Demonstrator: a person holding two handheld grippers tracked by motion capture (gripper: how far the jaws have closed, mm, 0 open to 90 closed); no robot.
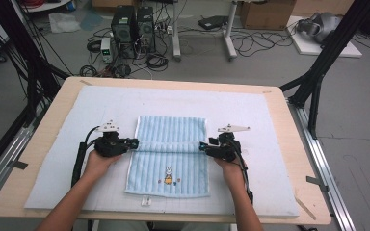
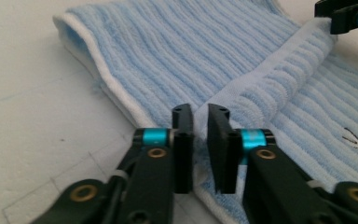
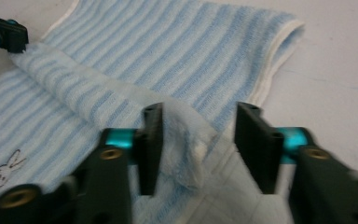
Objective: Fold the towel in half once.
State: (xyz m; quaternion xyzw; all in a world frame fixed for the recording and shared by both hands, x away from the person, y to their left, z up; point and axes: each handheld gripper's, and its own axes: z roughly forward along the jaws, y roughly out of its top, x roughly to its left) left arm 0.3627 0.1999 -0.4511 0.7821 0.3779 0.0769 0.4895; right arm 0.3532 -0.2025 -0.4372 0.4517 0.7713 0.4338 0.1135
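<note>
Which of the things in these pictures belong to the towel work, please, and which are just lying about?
In the job:
- blue striped towel, folded partway
- left gripper, jaws nearly closed at the fold's left end
- right gripper, jaws open at the right end
- white foam mat under the towel

Lying about:
- small white clip on the mat
- computer towers, cables and cardboard box on the floor

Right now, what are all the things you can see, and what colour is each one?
towel: one, light blue striped with white edges, middle of the pad, far part folded toward the near part
bunny picture: one, white and orange, on the towel's near half
small tag: one, white, just in front of the towel
pad: one, pale blue, covering the table
table: one, light wood
computer towers: two, black, on the floor behind
left gripper: black, at the towel's left edge
right gripper: black, at the right edge
hands: two
</note>
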